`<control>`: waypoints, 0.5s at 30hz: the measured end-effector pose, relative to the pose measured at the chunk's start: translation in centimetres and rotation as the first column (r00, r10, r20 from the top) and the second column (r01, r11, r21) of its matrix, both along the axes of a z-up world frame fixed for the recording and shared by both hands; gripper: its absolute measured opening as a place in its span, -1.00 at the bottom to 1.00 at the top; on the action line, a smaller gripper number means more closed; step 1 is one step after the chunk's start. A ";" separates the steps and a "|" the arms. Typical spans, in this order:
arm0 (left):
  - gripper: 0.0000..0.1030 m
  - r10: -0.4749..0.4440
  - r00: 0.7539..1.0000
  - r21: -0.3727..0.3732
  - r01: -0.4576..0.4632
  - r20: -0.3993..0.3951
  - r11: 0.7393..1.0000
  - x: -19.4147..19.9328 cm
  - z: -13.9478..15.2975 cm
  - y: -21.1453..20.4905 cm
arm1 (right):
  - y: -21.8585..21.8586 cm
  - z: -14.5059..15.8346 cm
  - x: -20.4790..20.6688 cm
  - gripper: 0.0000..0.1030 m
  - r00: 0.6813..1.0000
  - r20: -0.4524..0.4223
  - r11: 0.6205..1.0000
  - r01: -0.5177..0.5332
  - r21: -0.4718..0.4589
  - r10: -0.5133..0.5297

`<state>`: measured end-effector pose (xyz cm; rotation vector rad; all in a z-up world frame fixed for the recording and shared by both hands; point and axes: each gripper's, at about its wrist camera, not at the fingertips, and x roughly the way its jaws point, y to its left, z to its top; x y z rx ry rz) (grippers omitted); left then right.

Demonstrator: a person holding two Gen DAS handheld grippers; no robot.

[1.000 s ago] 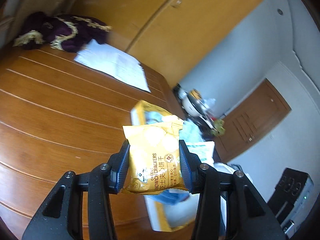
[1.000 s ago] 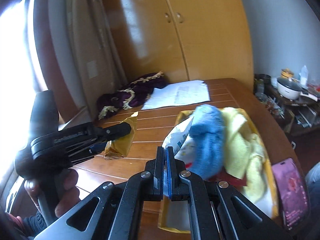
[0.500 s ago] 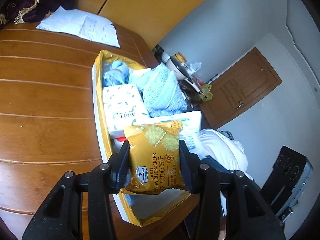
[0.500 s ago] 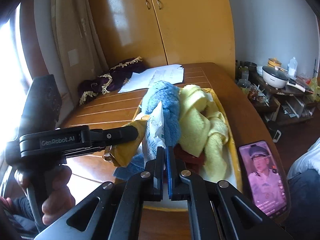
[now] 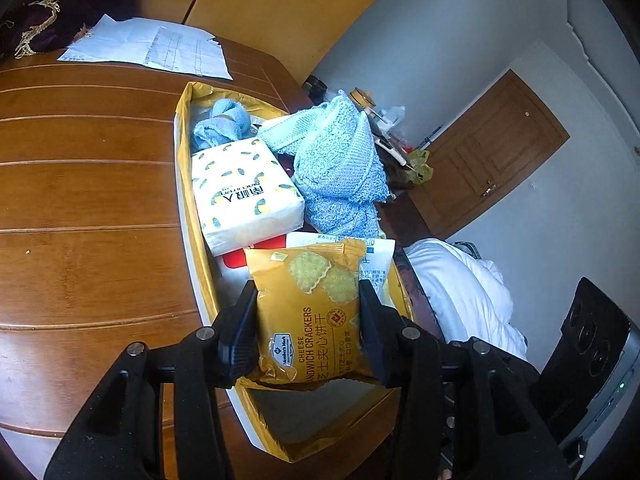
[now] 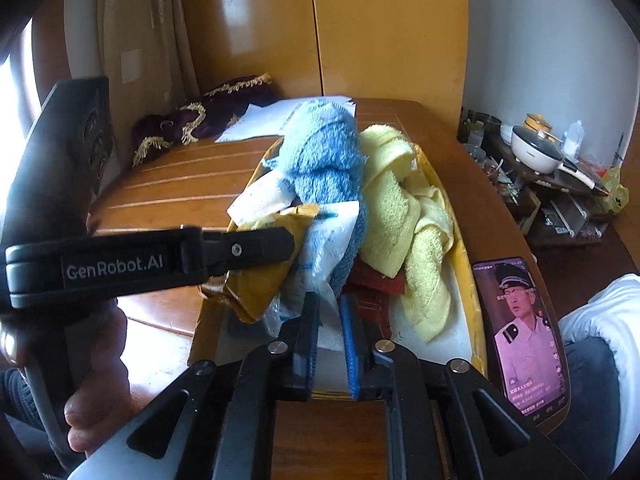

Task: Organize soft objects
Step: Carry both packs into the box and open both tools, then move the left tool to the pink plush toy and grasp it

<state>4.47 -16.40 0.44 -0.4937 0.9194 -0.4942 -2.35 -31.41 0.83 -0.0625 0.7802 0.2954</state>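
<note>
Centrally on the surface [image 5: 88,200] sits the tray [image 5: 182,168], heaped with towels [image 6: 324,160]. Left gripper [image 5: 308,332] jaws clamp the cracker pack [image 5: 312,312] above the tray's near end; right gripper [image 6: 329,344] jaws stand slightly parted around a white packet [image 6: 328,236].

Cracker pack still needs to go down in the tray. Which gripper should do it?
Left. The left gripper is already shut on the cracker pack, held over the tray at its near end. The right gripper stands slightly open around a white packet.
</note>
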 end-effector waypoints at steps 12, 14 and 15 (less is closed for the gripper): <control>0.42 0.217 0.967 -0.134 -0.198 0.137 0.971 -2.7 2.3 8.5 | 4.9 3.5 -1.0 -0.11 0.985 0.162 0.998 -0.062 0.033 0.056; 0.42 0.286 0.947 -0.128 -0.269 0.147 0.955 -2.9 2.3 10.7 | 6.4 3.9 -0.8 -0.05 0.981 0.170 0.994 -0.102 0.046 0.093; 0.43 0.323 0.935 -0.121 -0.307 0.148 0.944 -2.8 2.3 11.9 | 7.3 4.0 -0.5 -0.02 0.979 0.166 0.991 -0.124 0.053 0.114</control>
